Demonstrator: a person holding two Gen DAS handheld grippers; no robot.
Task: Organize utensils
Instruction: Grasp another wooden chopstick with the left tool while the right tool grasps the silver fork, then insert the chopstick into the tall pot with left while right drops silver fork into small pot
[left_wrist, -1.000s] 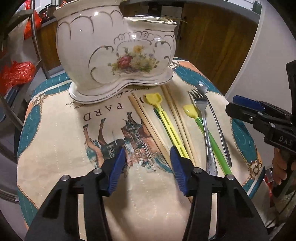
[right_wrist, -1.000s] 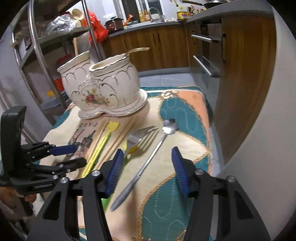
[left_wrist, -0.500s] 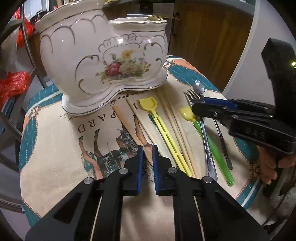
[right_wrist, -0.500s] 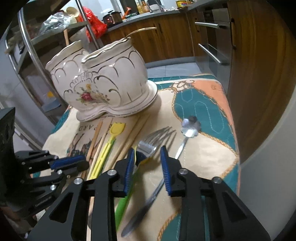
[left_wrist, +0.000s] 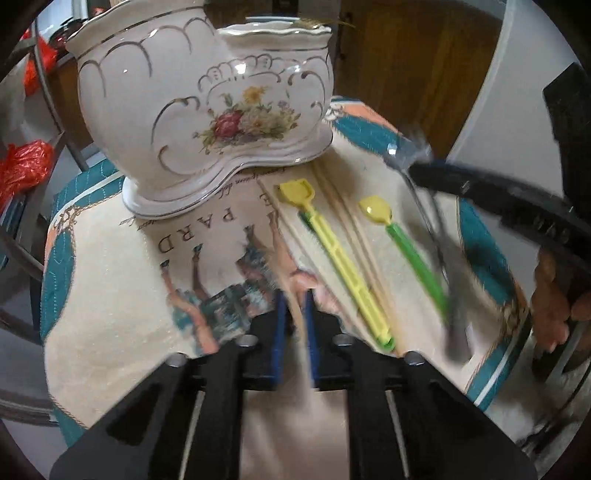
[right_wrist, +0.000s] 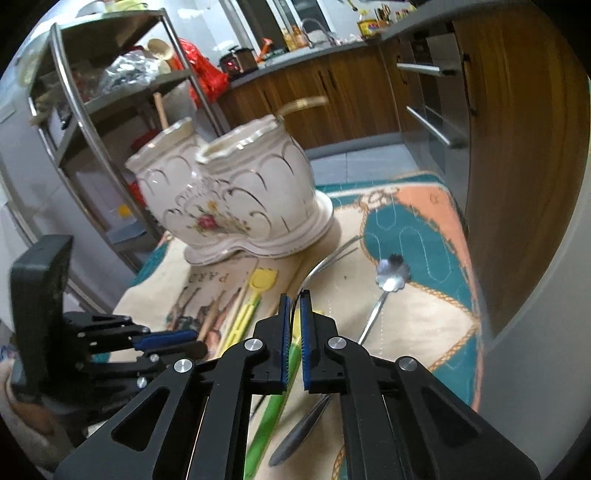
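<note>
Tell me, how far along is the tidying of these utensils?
Barely begun. One gold-handled utensil already stands in the ceramic holder. Right now the left gripper is shut on a chopstick and the right gripper on the fork. The yellow spoon, green spoon, metal spoon and other chopsticks lie on the mat.

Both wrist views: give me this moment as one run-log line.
left gripper: shut on chopstick | right gripper: shut on fork | ceramic holder: upright on mat | phase: pickup

Left gripper (left_wrist: 294, 314) clamps a wooden chopstick (left_wrist: 280, 236) before the ceramic holder (left_wrist: 192, 96)
</note>
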